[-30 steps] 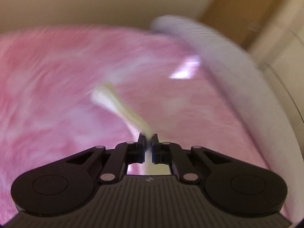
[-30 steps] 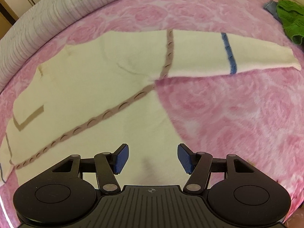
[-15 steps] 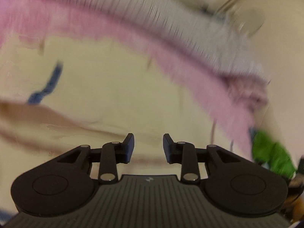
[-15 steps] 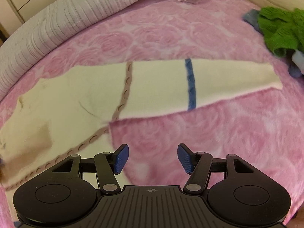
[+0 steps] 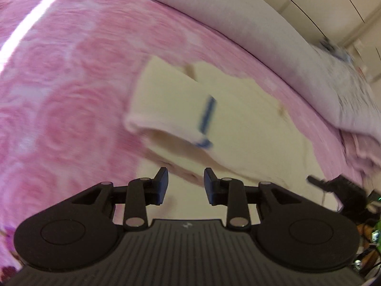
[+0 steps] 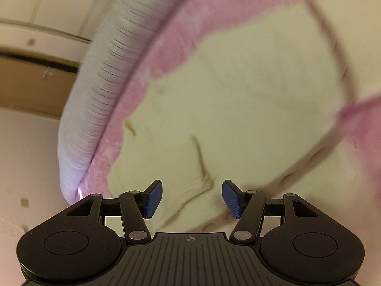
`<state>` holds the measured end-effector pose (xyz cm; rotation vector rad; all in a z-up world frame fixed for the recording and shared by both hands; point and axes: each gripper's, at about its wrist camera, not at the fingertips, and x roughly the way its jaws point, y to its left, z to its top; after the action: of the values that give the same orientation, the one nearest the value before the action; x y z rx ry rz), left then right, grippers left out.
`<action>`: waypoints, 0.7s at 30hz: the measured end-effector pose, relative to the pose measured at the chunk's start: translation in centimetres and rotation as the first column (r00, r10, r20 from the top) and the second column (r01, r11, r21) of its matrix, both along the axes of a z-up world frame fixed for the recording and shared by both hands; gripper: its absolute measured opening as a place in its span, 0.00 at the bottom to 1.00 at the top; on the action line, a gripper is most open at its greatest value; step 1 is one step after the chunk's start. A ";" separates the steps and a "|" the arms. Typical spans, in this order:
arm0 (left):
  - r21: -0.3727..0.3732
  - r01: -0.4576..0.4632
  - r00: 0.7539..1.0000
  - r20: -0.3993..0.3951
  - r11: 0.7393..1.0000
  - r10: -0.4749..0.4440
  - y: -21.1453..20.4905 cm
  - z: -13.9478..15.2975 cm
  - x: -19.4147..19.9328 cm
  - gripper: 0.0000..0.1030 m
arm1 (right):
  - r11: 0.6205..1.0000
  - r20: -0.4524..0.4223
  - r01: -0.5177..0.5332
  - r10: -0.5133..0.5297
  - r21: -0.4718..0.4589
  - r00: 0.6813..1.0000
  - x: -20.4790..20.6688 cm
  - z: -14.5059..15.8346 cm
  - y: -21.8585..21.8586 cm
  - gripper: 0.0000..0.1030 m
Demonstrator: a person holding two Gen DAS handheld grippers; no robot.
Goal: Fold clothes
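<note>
While both tongs, left [image 5: 186, 183] and right [image 6: 192, 197], gape empty, the soft cream knitted cardigan [image 5: 238, 124] looks limp, best pinched at its folded sleeve cuff [image 5: 152, 121].

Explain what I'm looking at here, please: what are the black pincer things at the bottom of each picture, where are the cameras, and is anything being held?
No robot arm is involved. A person holds a two-finger gripper in each hand, and a wide-angle camera on each one looks forward along its fingers. The black shapes at the bottom are those tools.

One picture comes from the left gripper, the other from the right gripper, which has blue pads. Both stand open and hold nothing.

Below them is a bed with a pink rose-patterned blanket. On it lies a cream sweater with brown trim. In the left view a sleeve with a blue stripe lies folded over the sweater's body. A pale ribbed cover runs along the bed's far edge. Both pictures are blurred, so fine detail is uncertain.
</note>
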<state>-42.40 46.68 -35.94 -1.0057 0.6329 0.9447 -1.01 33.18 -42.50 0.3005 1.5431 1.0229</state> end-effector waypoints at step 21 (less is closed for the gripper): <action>0.068 0.103 0.995 -0.018 0.992 -0.102 5.4 -1.6 2.8 0.25 | 0.999 0.431 0.008 -0.023 0.037 0.902 2.9 3.1 0.4 0.08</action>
<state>-39.63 52.11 -37.53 -0.8978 0.6539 0.8776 1.87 33.63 -39.38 0.0971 1.1198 1.0239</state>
